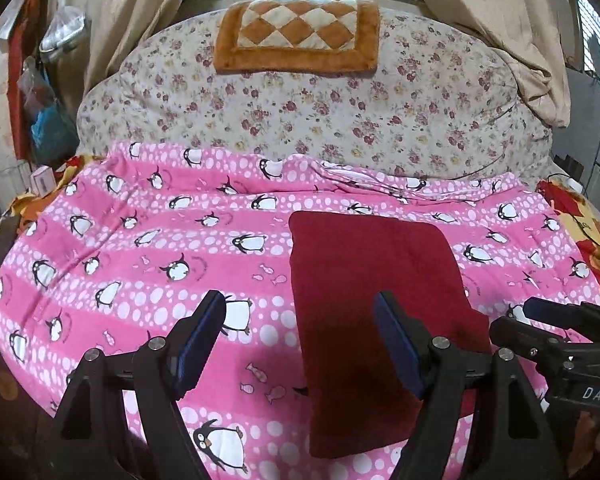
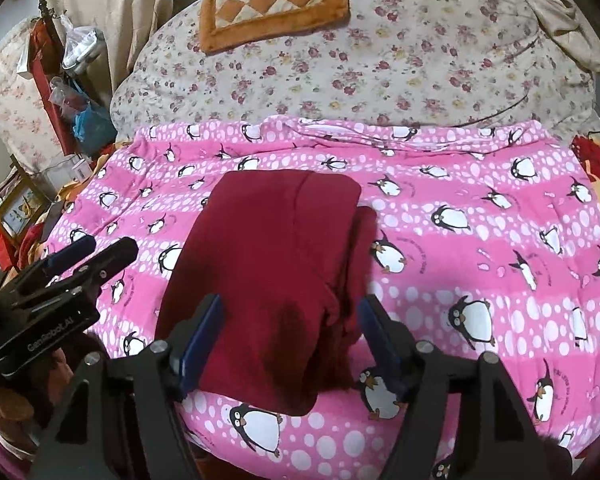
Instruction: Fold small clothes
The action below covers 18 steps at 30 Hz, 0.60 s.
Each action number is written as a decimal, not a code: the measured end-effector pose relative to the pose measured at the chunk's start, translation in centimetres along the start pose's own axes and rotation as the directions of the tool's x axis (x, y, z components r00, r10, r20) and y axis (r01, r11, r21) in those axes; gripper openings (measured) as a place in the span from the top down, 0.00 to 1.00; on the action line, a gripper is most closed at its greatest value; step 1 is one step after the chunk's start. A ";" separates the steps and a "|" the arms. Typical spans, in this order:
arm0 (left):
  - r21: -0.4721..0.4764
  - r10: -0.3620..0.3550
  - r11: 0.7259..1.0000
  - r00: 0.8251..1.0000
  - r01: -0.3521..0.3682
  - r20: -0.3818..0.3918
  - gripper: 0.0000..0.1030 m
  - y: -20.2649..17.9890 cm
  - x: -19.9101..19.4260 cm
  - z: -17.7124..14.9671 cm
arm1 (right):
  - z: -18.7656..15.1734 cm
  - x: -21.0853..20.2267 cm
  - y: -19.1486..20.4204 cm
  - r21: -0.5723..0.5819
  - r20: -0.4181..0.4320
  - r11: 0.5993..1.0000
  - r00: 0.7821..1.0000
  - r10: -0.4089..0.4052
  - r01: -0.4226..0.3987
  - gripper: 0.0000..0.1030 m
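Garment (image 2: 268, 256) folded on blanket (image 2: 460, 240) | right gripper (image 2: 290, 312) apart above near edge | left gripper (image 1: 300, 312) apart beside it

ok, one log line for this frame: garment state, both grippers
garment: dark red cloth folded, flat on pink penguin blanket | left gripper: open, empty | right gripper: open, empty, over cloth

Open room: the pink penguin blanket (image 1: 148, 248) is lying flat and bare across the left and centre of the left wrist frame.
Obstacle, centre right: the folded dark red garment (image 1: 364, 280) is sitting there.
Obstacle, top: the floral bedding heap (image 1: 324, 112) is rising behind.
Obstacle, lower right: the right gripper (image 1: 520, 322) is crowding in.
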<state>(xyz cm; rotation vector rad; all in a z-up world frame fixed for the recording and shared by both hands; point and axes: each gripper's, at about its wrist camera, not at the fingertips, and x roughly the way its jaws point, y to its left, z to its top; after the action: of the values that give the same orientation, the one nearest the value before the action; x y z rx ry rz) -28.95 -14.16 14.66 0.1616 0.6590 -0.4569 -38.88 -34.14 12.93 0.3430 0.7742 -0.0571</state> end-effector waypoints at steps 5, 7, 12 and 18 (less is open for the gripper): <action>0.010 0.014 1.000 1.000 -0.014 -0.007 0.45 -0.1 0.3 0.0 | 0.3 0.1 0.4 -0.003 0.008 1.000 1.000 -0.010 0.010 0.27; 0.006 0.016 1.000 1.000 -0.016 -0.010 0.45 0.0 0.4 0.0 | 0.4 0.2 0.8 -0.018 0.013 1.000 1.000 -0.022 0.023 0.26; 0.001 0.025 1.000 1.000 -0.025 -0.011 0.45 0.2 0.7 -0.1 | 0.7 0.7 1.6 -0.035 0.015 0.998 0.999 -0.047 0.048 0.22; -0.002 0.029 1.000 0.999 -0.029 -0.025 0.45 0.4 1.3 -0.2 | 0.8 1.4 1.7 -0.032 0.001 0.998 0.999 -0.052 0.052 0.21</action>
<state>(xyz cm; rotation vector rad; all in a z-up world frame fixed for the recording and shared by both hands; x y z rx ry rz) -27.99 -14.25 13.71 0.1750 0.6804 -0.4271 -37.04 -32.67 12.92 0.2923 0.7831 -0.0932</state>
